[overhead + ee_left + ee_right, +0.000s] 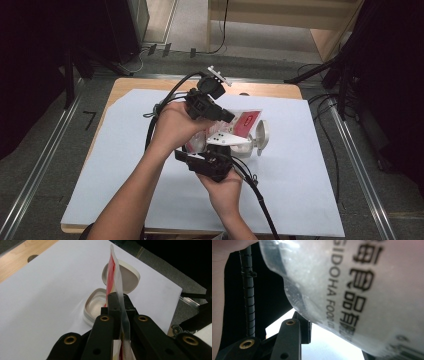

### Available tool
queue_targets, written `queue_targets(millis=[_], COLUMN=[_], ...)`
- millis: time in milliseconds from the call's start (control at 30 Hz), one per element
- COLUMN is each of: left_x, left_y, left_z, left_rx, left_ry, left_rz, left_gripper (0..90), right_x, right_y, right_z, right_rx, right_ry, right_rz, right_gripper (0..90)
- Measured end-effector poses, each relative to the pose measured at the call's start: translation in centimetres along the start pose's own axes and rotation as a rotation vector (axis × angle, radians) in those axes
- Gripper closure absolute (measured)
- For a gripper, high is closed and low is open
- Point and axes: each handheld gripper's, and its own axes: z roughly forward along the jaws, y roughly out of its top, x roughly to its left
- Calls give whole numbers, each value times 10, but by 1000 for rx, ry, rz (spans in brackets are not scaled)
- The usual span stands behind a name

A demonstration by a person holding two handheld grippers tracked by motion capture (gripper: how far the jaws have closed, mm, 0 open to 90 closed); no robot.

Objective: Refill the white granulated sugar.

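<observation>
Clear plastic with a red and white print makes up the packet point(115, 277), the thing being worked on. It is held up off the table, edge-on above the open white box point(96, 306), and both grippers have hold of it. The left gripper point(119, 303) is fully closed, its black jaws pinching the packet's thin sealed edge so that the packet stands upright between them. The right gripper point(332, 340) comes at it from the near side; its jaws stand partly open around the thicker, filled body of the packet point(352, 290), whose printed lettering sits right up against the camera. One jaw shows at the packet's lower edge, the other is mostly out of frame, so I judge it a grip on the packet's body rather than see both pads pressing.

Holding the packet at two separate places, thin seam in one gripper and body in the other, looks like the stance for tearing it open or pulling it apart, and keeping it right over the box would let the contents drop in.

By count: one packet, one box with its hinged lid point(127, 277) thrown back, two grippers, two hands, one white sheet point(300, 165) over one wooden table point(125, 85).
</observation>
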Motion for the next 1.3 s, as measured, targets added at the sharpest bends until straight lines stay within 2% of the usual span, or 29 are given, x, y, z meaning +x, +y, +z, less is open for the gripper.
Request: queue_targets(millis=[167,533,767,967,1167,1300], left_x=[0,3,4,3,2,2], left_y=[1,5,7,10,11,11], left_z=[-1,8,13,13,13,14], left_rx=[-7,-8,-8,-3,-7,-10], left_ry=[3,2,-8,-7,-4,-5], left_rz=[6,-2,-20,-18,-16,-14], left_gripper=[900,900,900,896,887,881], right_x=[2,-8,-11,-13,-13,-16], right_y=[0,1,1,2,2,3], right_z=[-1,-1,-3,-4,-5,-5], right_rx=[-4,-3,0,-12,-26,-40], right_ry=[-15,-13,-13,12,18,51], right_rz=[-24,24,32,46,65,111], right_gripper=[632,637,637,640,641,638])
